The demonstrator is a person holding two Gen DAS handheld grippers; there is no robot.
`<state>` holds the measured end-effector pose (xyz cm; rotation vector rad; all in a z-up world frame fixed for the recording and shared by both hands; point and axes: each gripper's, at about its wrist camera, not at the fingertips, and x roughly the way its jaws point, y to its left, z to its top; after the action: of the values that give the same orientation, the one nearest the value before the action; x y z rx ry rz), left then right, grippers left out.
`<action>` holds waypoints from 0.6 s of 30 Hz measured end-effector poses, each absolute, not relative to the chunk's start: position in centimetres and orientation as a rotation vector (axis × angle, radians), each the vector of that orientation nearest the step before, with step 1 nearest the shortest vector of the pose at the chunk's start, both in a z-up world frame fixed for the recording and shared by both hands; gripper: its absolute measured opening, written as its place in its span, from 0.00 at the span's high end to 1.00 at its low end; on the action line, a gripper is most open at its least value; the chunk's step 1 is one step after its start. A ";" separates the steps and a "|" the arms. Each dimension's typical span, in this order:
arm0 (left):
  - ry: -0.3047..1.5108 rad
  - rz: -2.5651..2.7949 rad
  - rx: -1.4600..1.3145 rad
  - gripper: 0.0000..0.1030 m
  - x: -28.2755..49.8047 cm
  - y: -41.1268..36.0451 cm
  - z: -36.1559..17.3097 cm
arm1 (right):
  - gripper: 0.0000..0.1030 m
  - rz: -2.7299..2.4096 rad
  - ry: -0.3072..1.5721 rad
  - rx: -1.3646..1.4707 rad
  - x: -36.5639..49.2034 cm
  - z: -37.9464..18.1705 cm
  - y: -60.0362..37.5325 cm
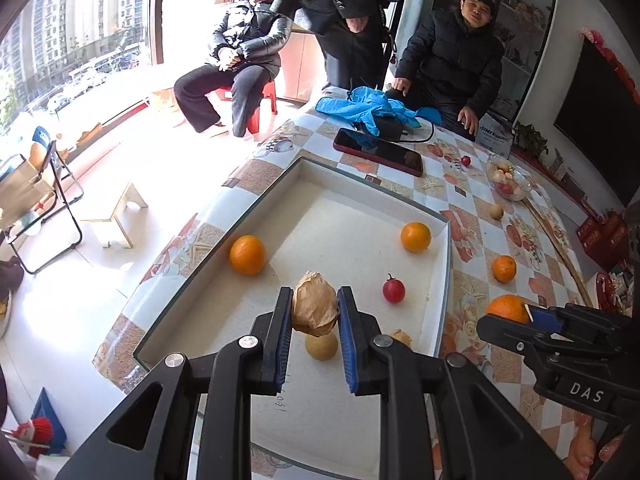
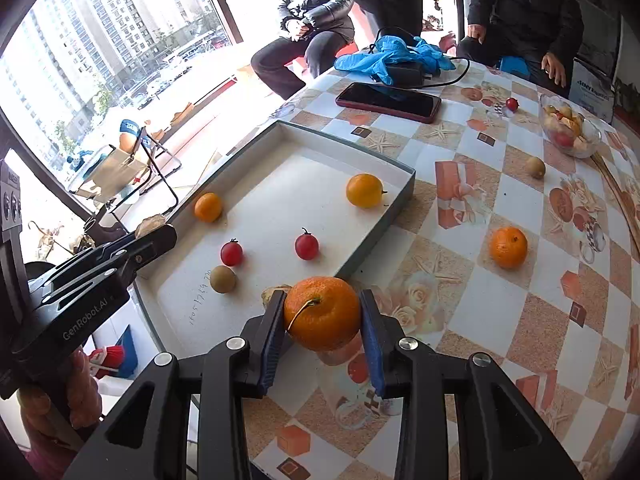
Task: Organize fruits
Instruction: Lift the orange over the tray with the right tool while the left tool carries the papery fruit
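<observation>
- Carrying two fruits at once: the left tool (image 1: 315, 312) is clamped on a papery husked fruit (image 1: 314, 309), and the right tool (image 2: 323, 320) is clamped on a stemmed orange (image 2: 322, 313).
- The husked fruit is hanging above the white tray (image 1: 442, 216), over a small yellow-brown fruit (image 1: 321, 346) lying on the tray floor.
- The stemmed orange is hovering over the patterned surface (image 2: 500, 320), just beside the tray's near corner and not yet over it.
- Already lying in the tray are two oranges (image 1: 247, 255) (image 1: 415, 236) and two cherry tomatoes (image 2: 231, 252) (image 2: 307, 245), all well apart from one another.
- Another orange (image 2: 508, 247) and a small brownish fruit (image 2: 535, 167) are still waiting on the surface outside the tray, and one more small red fruit (image 2: 511, 104) is sitting near a glass bowl (image 2: 588, 148) of fruit.
- The husk is looking thin, dry and very light; it is likely crushing easily, so a gentle pinch across its widest part suits it.
- The orange is looking firm, rounder and heavier, with a dimpled skin offering decent friction; gripping across its middle, as now, is probably keeping it from rolling out.
- Both will likely roll once set down, so a low release seems wise.
</observation>
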<state>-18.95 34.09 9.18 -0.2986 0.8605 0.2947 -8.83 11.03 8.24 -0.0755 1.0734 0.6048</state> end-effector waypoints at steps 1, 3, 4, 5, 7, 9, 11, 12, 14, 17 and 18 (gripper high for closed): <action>0.872 0.309 -0.297 0.77 -19.0 34.5 8.7 | 0.64 0.613 1.083 -0.078 -8.6 8.0 11.7; 0.893 0.320 -0.305 0.77 -19.0 35.1 7.7 | 0.64 0.629 1.105 -0.075 -8.2 7.5 12.9; 0.902 0.322 -0.312 0.77 -19.0 35.3 7.2 | 0.64 0.638 1.118 -0.070 -8.0 7.2 13.5; 0.909 0.324 -0.317 0.77 -19.0 35.5 6.9 | 0.64 0.646 1.131 -0.066 -7.8 6.9 14.0; 0.919 0.328 -0.318 0.77 -18.9 35.7 6.3 | 0.64 0.661 1.154 -0.061 -7.5 6.4 15.0; 0.926 0.329 -0.317 0.77 -18.9 35.8 5.9 | 0.64 0.675 1.171 -0.060 -7.5 5.9 16.0; 0.933 0.330 -0.319 0.77 -18.7 35.9 5.5 | 0.64 0.687 1.180 -0.066 -7.5 5.5 16.8; 0.937 0.331 -0.321 0.77 -18.6 36.0 5.4 | 0.64 0.693 1.184 -0.069 -7.4 5.4 17.2; 0.943 0.331 -0.323 0.77 -18.5 36.1 5.1 | 0.64 0.700 1.193 -0.071 -7.3 5.1 17.7; 0.951 0.331 -0.323 0.77 -18.6 36.2 4.6 | 0.64 0.707 1.203 -0.073 -7.0 4.8 18.2; 0.952 0.331 -0.322 0.76 -18.5 36.1 4.5 | 0.64 0.707 1.204 -0.073 -7.0 4.7 18.3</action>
<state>-18.51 36.10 4.50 -0.3220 0.9525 0.3314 -6.95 18.31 4.74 -0.0731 1.2038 0.7075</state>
